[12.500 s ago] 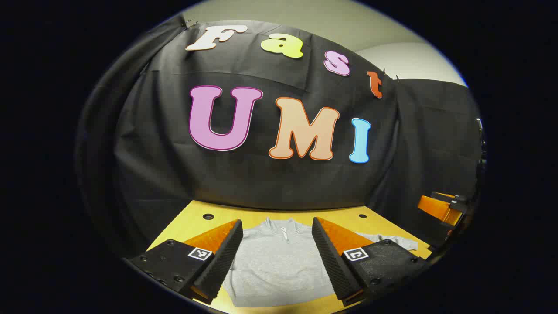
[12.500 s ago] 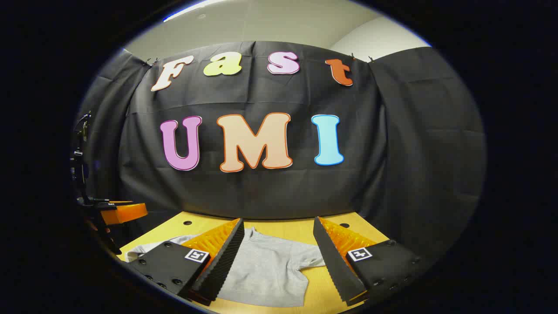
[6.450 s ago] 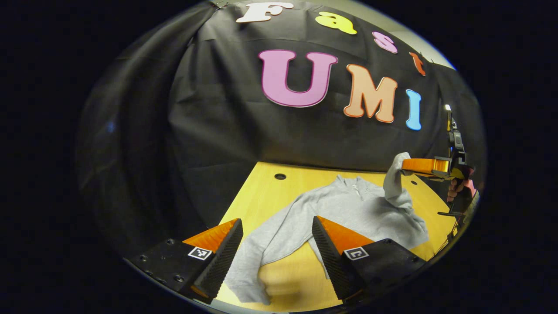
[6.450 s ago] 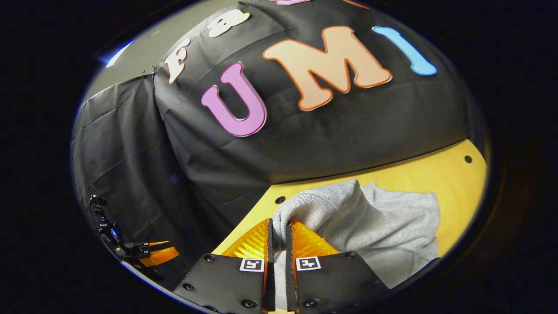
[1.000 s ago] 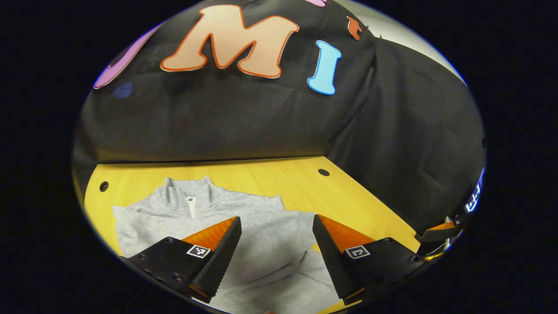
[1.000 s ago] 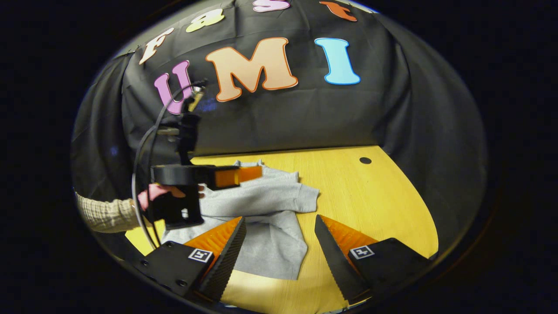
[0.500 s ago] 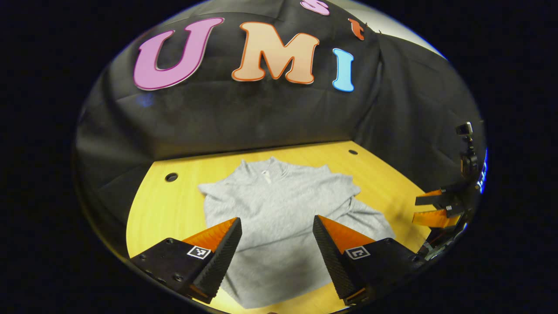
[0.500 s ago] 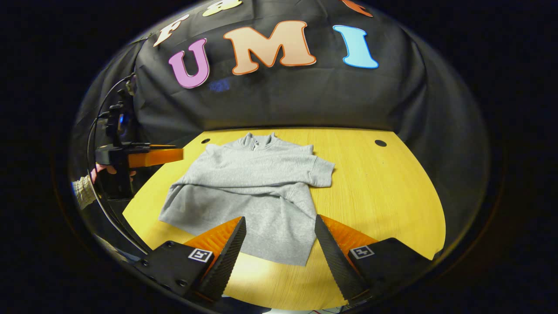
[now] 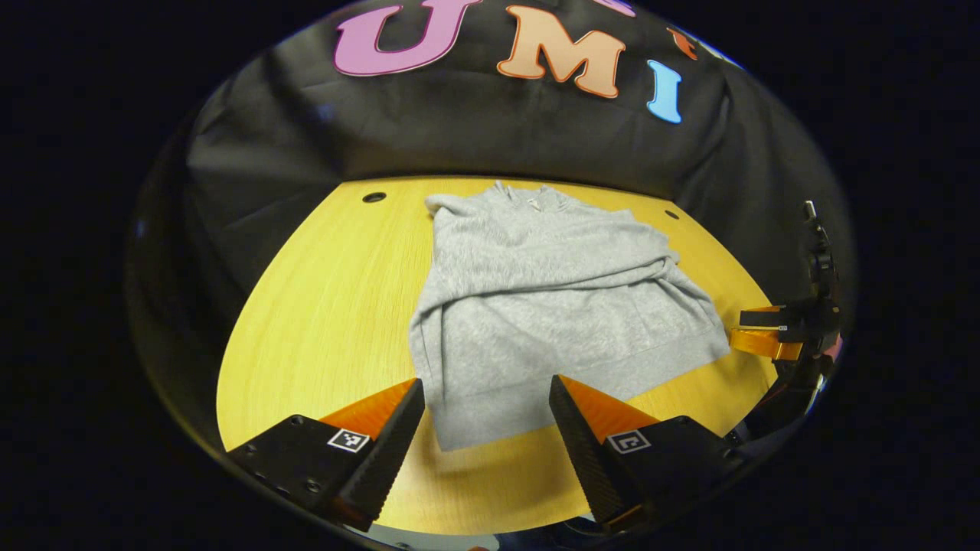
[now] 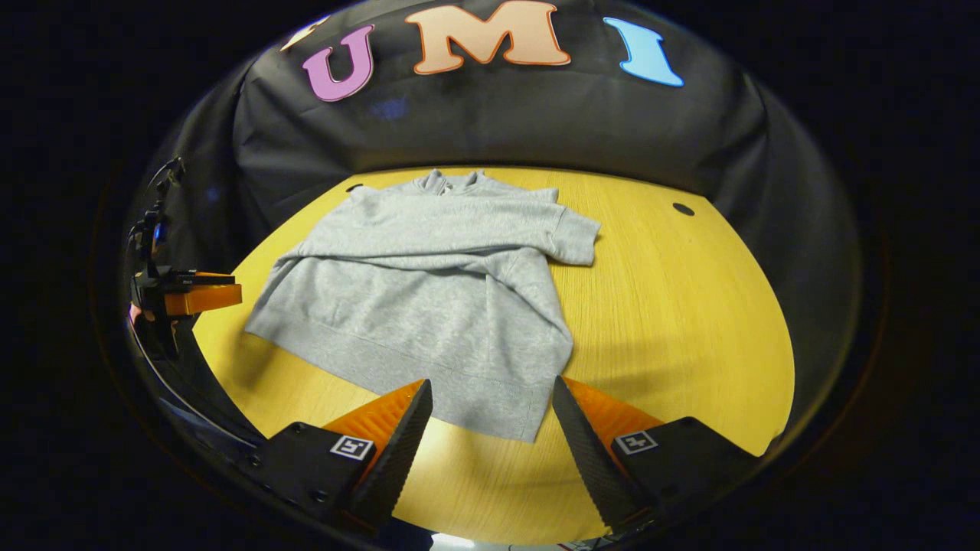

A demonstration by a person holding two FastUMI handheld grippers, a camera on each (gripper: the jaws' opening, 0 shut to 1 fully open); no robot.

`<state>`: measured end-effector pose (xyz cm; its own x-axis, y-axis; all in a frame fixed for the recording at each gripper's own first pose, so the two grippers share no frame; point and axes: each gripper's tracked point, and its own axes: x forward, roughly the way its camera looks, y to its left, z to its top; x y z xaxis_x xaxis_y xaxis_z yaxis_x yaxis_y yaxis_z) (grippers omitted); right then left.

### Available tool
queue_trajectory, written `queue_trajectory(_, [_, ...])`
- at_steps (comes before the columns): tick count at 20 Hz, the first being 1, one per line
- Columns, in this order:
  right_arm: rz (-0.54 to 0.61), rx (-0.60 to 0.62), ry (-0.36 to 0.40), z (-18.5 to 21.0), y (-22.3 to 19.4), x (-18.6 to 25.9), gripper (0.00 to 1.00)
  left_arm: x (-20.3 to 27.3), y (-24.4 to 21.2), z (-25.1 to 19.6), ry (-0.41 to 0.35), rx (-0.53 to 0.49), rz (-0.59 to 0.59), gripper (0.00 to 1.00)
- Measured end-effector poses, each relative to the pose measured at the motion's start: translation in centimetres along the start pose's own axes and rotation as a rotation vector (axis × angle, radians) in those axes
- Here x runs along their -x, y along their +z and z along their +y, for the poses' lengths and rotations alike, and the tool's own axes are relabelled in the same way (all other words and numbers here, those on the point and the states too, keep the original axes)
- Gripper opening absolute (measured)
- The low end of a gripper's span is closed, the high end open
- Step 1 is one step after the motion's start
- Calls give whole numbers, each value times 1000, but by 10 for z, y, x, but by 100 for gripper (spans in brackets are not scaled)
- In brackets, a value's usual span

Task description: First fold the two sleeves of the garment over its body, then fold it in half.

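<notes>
A grey sweatshirt [image 9: 551,306] [image 10: 429,298] lies flat on the yellow table [image 9: 329,306] [image 10: 689,306], collar toward the black wall. Both sleeves are folded across its chest. My left gripper [image 9: 486,428] hangs open above the table's near edge, just before the hem's left corner, with nothing between its fingers. My right gripper [image 10: 490,432] is open too, over the hem's right corner, and holds nothing. In the left gripper view the right gripper [image 9: 766,330] sits at the far right beside the hem. In the right gripper view the left gripper [image 10: 195,297] is at the far left.
The black cloth wall closes off the back of the table. Small round holes [image 9: 374,197] [image 10: 683,209] mark the table's far corners. Bare tabletop lies on both sides of the sweatshirt and along the front edge.
Both grippers have pulled back toward the table's near edge and risen, so the whole sweatshirt is now in sight. They stay open. The sweatshirt has not moved.
</notes>
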<state>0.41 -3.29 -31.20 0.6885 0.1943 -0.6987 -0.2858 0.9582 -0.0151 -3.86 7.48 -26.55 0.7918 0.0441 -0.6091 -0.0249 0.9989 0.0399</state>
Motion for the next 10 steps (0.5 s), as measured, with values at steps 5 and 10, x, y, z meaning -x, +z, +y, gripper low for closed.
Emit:
queue_trajectory(5, [43, -13, -7, 0, -18, -20, 98, -19, -28, 6, 57, 32, 49, 96])
queue_trajectory(10, [64, -24, -18, -2, -25, -28, 99, -31, -45, 10, 76, 34, 96, 96])
